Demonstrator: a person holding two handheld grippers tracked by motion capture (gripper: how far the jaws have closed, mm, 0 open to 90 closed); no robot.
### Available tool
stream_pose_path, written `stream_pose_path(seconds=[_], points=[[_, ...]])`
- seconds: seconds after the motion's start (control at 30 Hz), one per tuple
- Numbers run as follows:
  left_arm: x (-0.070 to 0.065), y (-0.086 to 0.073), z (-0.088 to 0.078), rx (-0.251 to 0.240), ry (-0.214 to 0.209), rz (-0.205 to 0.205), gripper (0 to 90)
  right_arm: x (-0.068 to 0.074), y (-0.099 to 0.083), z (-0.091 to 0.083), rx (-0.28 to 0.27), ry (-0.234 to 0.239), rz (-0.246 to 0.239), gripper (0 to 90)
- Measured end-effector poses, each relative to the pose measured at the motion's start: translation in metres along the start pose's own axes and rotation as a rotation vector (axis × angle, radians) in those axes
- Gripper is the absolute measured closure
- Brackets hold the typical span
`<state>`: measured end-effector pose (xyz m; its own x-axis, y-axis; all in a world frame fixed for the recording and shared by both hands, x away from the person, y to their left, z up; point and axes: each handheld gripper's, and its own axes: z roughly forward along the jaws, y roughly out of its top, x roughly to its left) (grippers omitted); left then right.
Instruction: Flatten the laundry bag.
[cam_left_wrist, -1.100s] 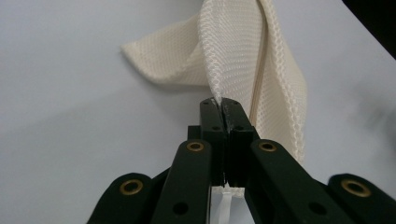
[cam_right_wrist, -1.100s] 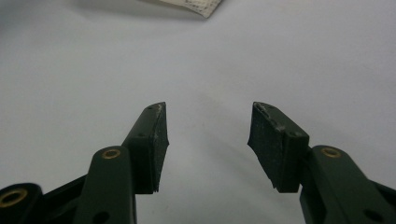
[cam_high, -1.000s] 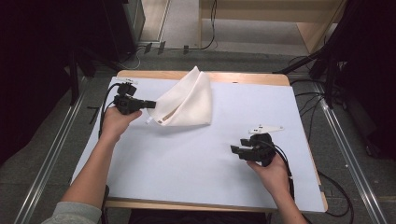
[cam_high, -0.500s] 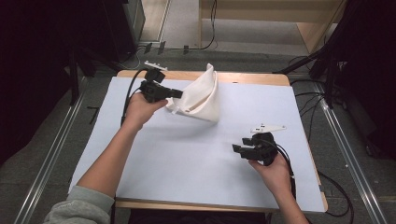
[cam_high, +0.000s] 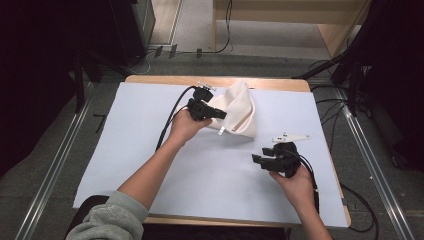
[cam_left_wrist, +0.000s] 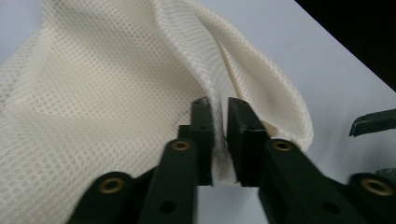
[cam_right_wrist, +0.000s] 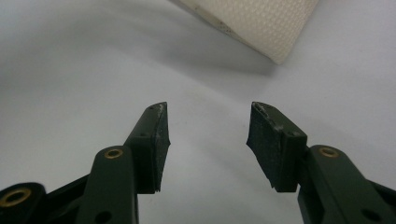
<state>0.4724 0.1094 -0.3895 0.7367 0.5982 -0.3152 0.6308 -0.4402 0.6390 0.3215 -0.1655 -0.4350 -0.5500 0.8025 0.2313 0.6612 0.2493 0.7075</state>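
A cream mesh cloth (cam_high: 241, 111) lies bunched at the back middle of the pale blue mat (cam_high: 140, 150), one fold peaking upward. My left gripper (cam_high: 222, 116) is at its left edge, pointing right. In the left gripper view the cloth (cam_left_wrist: 93, 84) spreads ahead, and its hem fold sits in the narrow gap of my left gripper (cam_left_wrist: 217, 105). Those jaws have just been opening and stand slightly apart, with the fold loose between them. My right gripper (cam_high: 258, 155) rests low at the front right, open and holding nothing (cam_right_wrist: 208, 109), with the cloth's corner (cam_right_wrist: 257, 23) ahead of it.
The mat covers a wooden table (cam_high: 280, 84) whose edge shows at the back. Cables (cam_high: 167, 125) trail from both grippers. Metal rails (cam_high: 50, 170) run along the floor on both sides. The right gripper's jaws (cam_left_wrist: 373, 123) show at the right edge of the left gripper view.
The left hand has carried the cloth's edge to the right and toward the back, folding the cloth into a narrower, peaked heap. Its jaws have parted slightly. The right hand has stayed put.
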Motion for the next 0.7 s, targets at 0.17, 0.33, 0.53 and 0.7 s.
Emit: stream_pose_path(seconds=[0.17,0.33,0.53,0.7], points=[[-0.004,0.002,-0.01,-0.028,0.008,0.023,61.3,-0.001,0.0,-0.001,-0.002,-0.012,0.001,51.7],[-0.004,-0.001,-0.032,-0.028,0.05,0.053,50.0,0.003,0.003,0.001,-0.009,-0.011,-0.014,56.1],[0.005,-0.016,-0.051,-0.045,0.047,0.028,49.0,0.006,0.011,0.007,0.001,-0.009,-0.021,61.7],[0.011,-0.032,-0.059,-0.044,0.058,0.021,49.0,0.002,0.014,0.007,0.006,-0.012,-0.018,65.2]])
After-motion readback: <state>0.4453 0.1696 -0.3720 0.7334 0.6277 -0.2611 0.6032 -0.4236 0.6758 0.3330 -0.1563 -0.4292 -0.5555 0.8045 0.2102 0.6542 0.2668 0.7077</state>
